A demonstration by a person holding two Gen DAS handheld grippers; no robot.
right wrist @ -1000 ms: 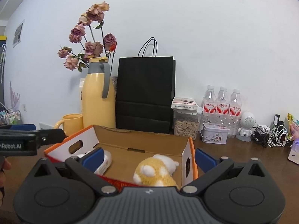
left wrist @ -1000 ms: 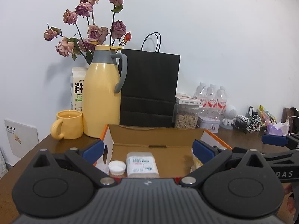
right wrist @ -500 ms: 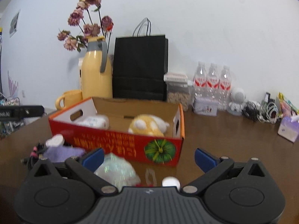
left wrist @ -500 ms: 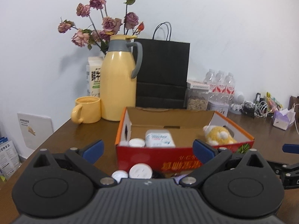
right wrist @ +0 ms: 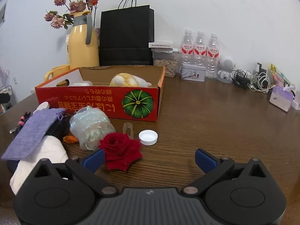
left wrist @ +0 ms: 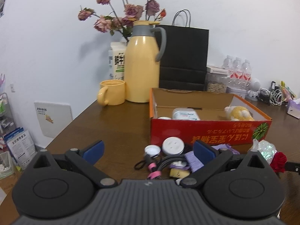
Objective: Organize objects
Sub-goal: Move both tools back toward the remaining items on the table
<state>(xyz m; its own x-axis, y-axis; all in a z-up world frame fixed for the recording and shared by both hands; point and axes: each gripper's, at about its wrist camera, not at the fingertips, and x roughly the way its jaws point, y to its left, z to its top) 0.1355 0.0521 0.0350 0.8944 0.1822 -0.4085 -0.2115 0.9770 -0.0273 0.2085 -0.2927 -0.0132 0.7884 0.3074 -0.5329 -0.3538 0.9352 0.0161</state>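
Observation:
A red cardboard box point(left wrist: 210, 129) point(right wrist: 97, 101) stands on the brown table and holds a yellow plush toy point(left wrist: 238, 113) point(right wrist: 129, 80), a wipes pack point(left wrist: 184, 114) and a white jar lid. In front of it lies a loose pile: a white round plug point(left wrist: 172, 145), a white cap point(left wrist: 152, 150), cables with pink ties point(left wrist: 153, 166), a purple pouch point(right wrist: 35, 131), a shiny plastic bag point(right wrist: 90, 127), a red rose point(right wrist: 121, 151) and a white bottle cap point(right wrist: 148, 137). My left gripper point(left wrist: 148, 151) is open and empty above the pile. My right gripper point(right wrist: 149, 158) is open and empty, its left finger beside the rose.
A yellow thermos point(left wrist: 142, 63), yellow mug point(left wrist: 111, 92), milk carton and dried flowers stand at the back left. A black paper bag point(right wrist: 126, 37), seed jar, water bottles point(right wrist: 199, 48), tin, cables point(right wrist: 251, 80) and tissue pack point(right wrist: 281, 98) line the back and right. The table's left edge point(left wrist: 61, 131) drops to floor clutter.
Both grippers have pulled back and away from the box. The box now sits farther off and the pile in front of it has come into view.

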